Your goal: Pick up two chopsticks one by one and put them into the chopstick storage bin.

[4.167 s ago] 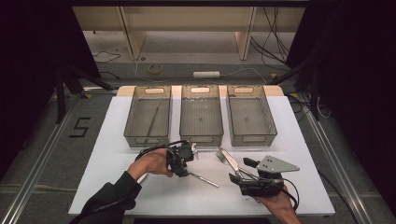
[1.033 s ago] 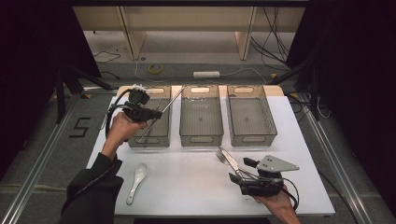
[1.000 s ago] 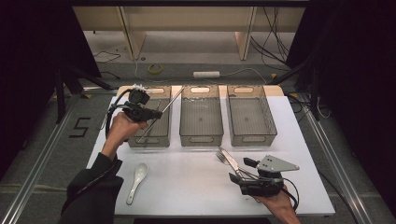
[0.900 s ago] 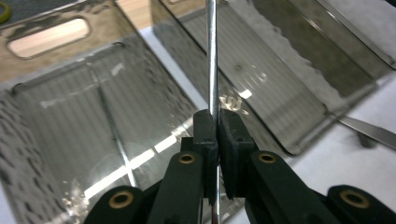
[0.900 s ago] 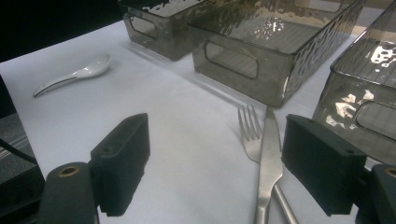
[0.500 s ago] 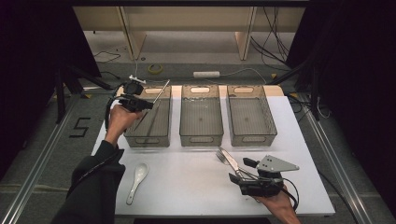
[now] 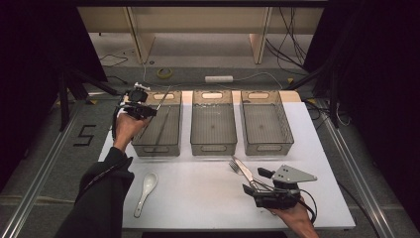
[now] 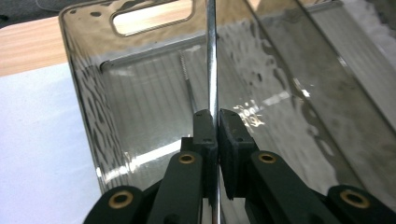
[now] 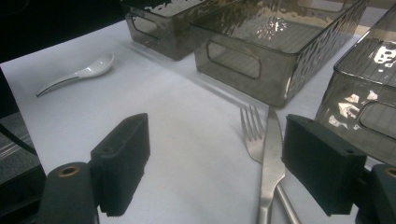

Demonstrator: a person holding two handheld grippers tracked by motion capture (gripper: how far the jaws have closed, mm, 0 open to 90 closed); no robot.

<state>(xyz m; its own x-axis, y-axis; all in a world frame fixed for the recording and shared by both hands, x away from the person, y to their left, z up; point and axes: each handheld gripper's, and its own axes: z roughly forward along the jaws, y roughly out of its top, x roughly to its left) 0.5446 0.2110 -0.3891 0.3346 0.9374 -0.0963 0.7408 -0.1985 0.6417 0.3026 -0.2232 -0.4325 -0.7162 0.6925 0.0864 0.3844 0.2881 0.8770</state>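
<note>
My left gripper [image 7: 148, 110] is raised over the far left corner of the left grey bin [image 7: 157, 148], shut on a thin metal chopstick [image 7: 162, 98]. In the left gripper view the chopstick [image 8: 211, 56] runs upright between the closed jaws [image 8: 214, 123]. A second thin stick [image 8: 188, 86] lies inside the bin below. My right gripper [image 7: 255, 181] rests open on the white table near the front right. A fork [image 9: 252, 130] and a knife [image 9: 270, 158] lie side by side between its jaws [image 9: 222, 158].
The middle bin [image 7: 213, 148] and the right bin [image 7: 267, 148] stand in a row beside the left one. A white ceramic spoon [image 7: 147, 191] lies at the front left of the table. The fork [image 7: 235, 166] and knife [image 7: 243, 169] point toward the middle bin.
My left gripper has carried the chopstick from the table front up and away to the far left corner of the left bin. The right gripper has stayed still.
</note>
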